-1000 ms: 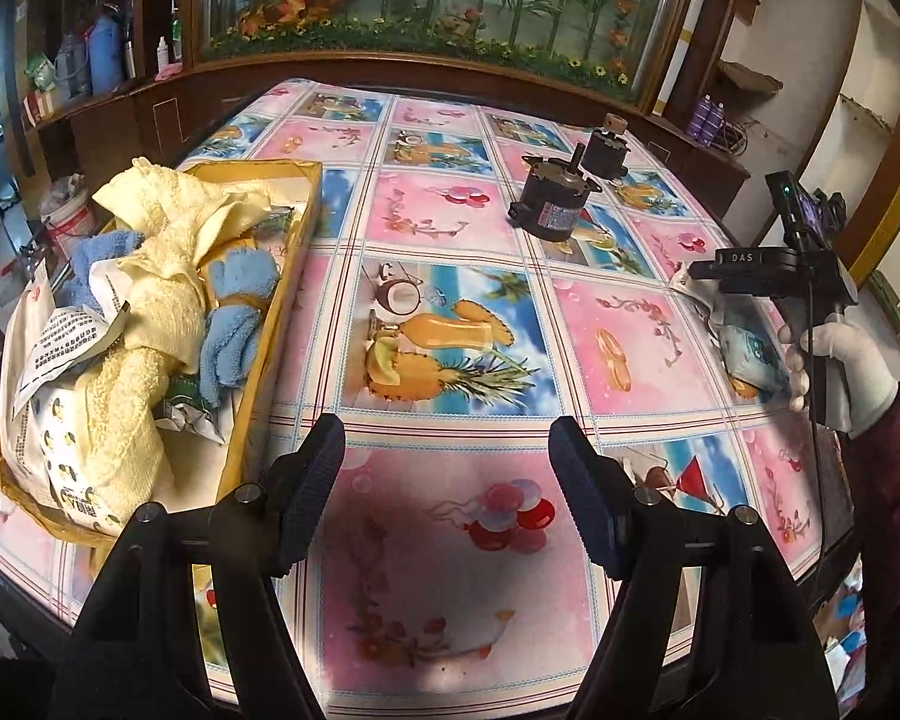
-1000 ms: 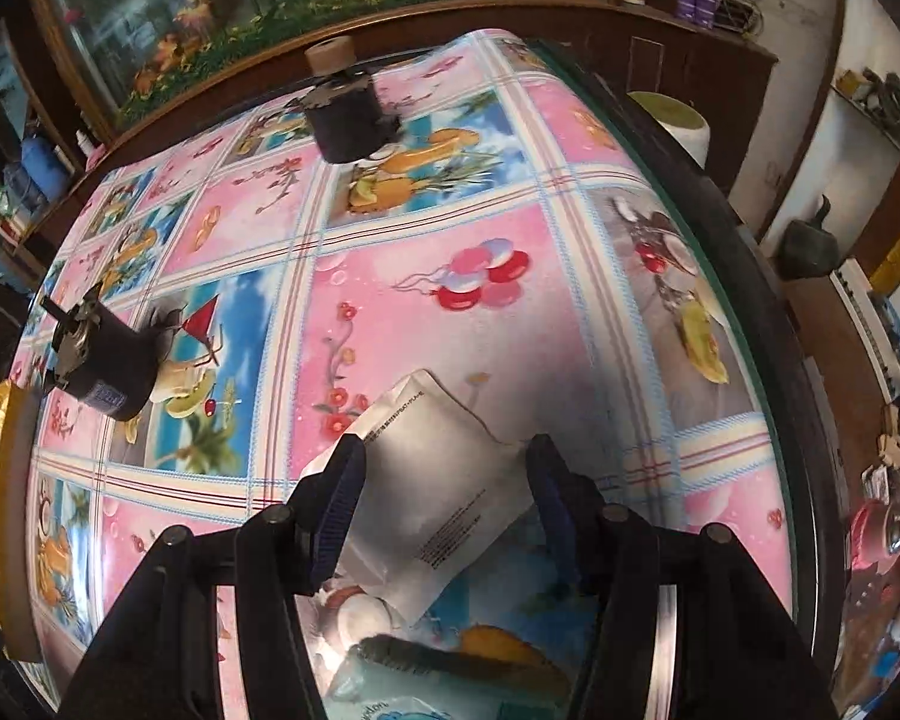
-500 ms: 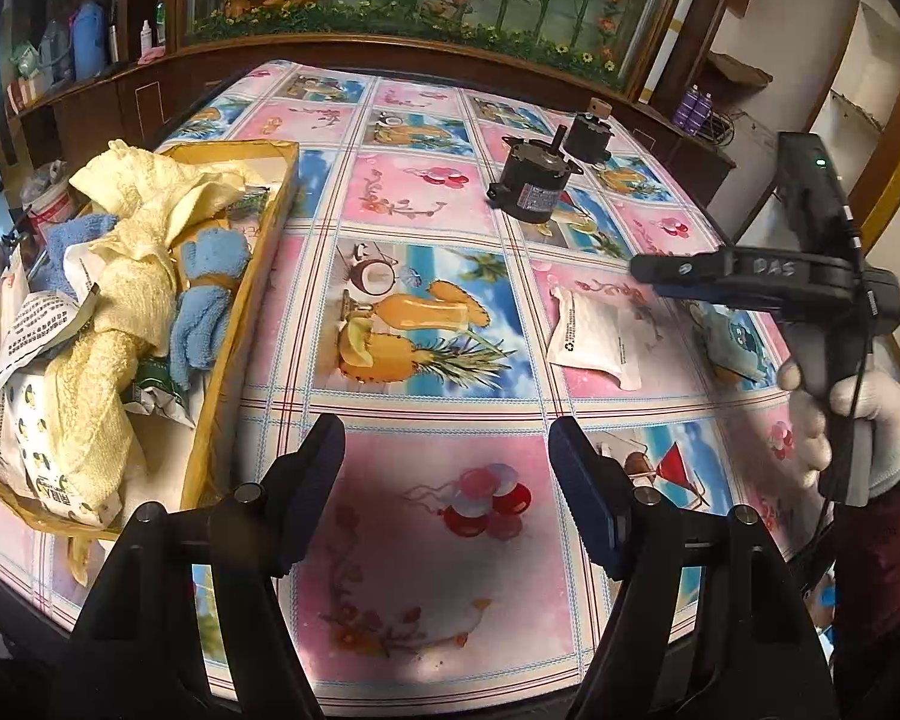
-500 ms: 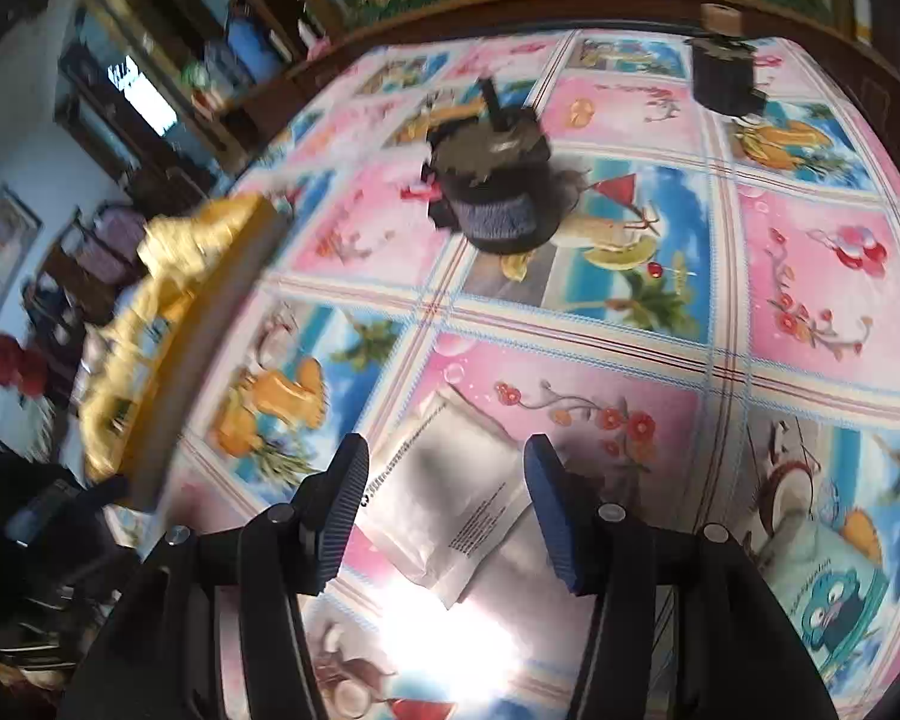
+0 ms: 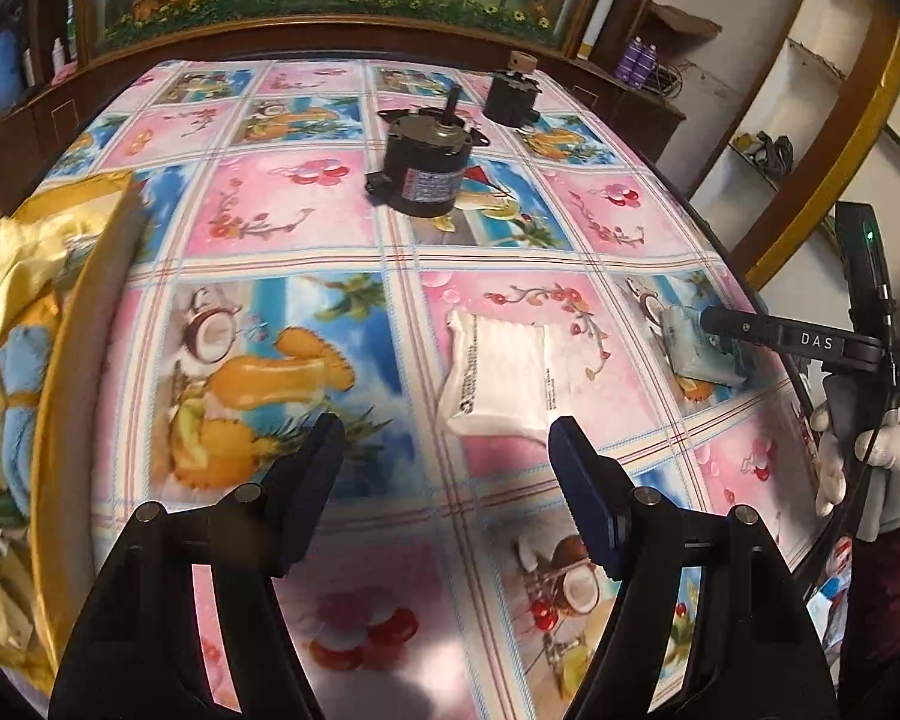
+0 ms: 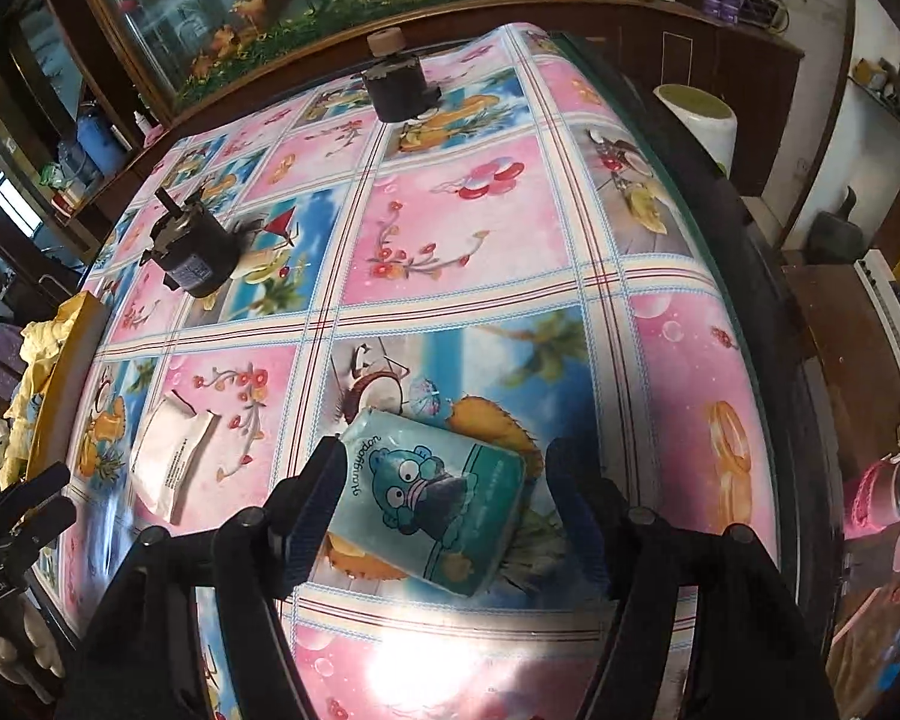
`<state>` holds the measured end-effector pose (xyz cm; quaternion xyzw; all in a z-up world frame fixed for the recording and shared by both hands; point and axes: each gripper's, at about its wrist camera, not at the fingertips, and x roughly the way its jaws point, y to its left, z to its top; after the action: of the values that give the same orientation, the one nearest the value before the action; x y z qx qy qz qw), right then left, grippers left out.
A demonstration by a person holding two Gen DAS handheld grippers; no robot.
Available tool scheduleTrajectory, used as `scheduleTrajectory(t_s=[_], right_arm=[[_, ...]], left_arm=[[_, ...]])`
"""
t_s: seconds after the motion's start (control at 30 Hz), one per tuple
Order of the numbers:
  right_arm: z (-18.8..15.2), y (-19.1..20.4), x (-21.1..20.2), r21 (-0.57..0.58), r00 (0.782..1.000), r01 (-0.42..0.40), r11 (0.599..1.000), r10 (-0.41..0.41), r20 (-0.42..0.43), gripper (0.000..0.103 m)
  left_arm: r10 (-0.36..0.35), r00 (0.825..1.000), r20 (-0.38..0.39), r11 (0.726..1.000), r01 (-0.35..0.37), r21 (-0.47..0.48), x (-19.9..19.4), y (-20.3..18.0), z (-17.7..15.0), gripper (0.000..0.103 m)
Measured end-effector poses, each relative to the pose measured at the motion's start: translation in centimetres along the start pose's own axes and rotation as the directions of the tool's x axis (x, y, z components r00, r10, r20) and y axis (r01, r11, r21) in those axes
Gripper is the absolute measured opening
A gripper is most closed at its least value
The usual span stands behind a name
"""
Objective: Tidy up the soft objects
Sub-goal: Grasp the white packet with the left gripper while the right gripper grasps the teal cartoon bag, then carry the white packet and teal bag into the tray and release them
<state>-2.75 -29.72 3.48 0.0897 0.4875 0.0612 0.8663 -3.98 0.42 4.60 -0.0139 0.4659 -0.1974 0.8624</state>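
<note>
Since half a second ago the right tongs (image 6: 441, 474) have swung from the white pouch (image 6: 171, 459) to the teal tissue pack (image 6: 429, 507), which now lies on the tabletop (image 6: 498, 228) between their spread fingers, low in the right wrist frame; whether a finger touches it, I cannot tell. The left tongs (image 5: 447, 456) have come nearer the pouch (image 5: 501, 378) and stand wide open and empty, low in the left wrist frame. Only the left view shows the yellow tray's (image 5: 69, 324) contents at the left edge, yellow cloth (image 5: 0, 264) and a blue item (image 5: 18, 354), and the white-gloved right hand (image 5: 870, 450) gripping its handle at the right edge. Only the right view shows the pack's cartoon face and the gloved left hand (image 6: 12, 645) at lower left. Both show the two dark motors (image 5: 429, 165) (image 6: 399, 87)
</note>
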Motion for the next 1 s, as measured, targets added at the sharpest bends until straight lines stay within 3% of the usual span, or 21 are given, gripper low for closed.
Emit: scheduleTrajectory(t_s=[0.3,0.43,0.53,0.63,0.73,0.83,0.93,1.0], right_arm=[[0.5,2.4,1.7,-0.249,0.995,-0.089,0.964,0.074,-0.071,0.069],[0.8,3.3,1.6,-0.33,0.99,-0.134,0.935,0.109,-0.092,0.069],[1.0,4.2,1.6,-0.395,0.988,-0.15,0.906,0.118,-0.104,0.069],[0.5,5.6,2.5,-0.476,0.983,-0.161,0.865,0.097,-0.156,0.074],[-0.8,6.6,3.6,-0.54,0.98,-0.155,0.827,0.059,-0.191,0.075],[-2.0,7.3,3.6,-0.594,0.987,-0.111,0.797,0.018,-0.16,0.078],[-2.4,7.0,3.3,-0.568,0.99,-0.101,0.817,0.027,-0.138,0.076],[-2.7,6.7,2.8,-0.541,0.993,-0.083,0.837,0.022,-0.119,0.062]], left_arm=[[0.056,0.995,-0.079,0.987,-0.044,0.151,6.2,-2.9,2.4,0.071],[0.121,0.991,-0.053,0.97,-0.107,0.22,7.1,-4.0,2.6,0.073],[0.1,0.994,-0.047,0.971,-0.087,0.224,7.3,-4.1,2.6,0.073],[0.075,0.997,-0.035,0.969,-0.065,0.238,7.1,-4.3,2.5,0.055],[0.055,0.998,-0.03,0.977,-0.048,0.21,6.7,-3.8,2.3,0.052],[0.031,0.999,-0.028,0.984,-0.025,0.175,6.4,-3.5,2.3,0.05],[0.018,1.0,-0.004,0.988,-0.017,0.151,5.3,-3.2,2.2,0.05],[0.003,1.0,0.024,0.993,-0.006,0.121,3.8,-2.7,2.0,0.05]])
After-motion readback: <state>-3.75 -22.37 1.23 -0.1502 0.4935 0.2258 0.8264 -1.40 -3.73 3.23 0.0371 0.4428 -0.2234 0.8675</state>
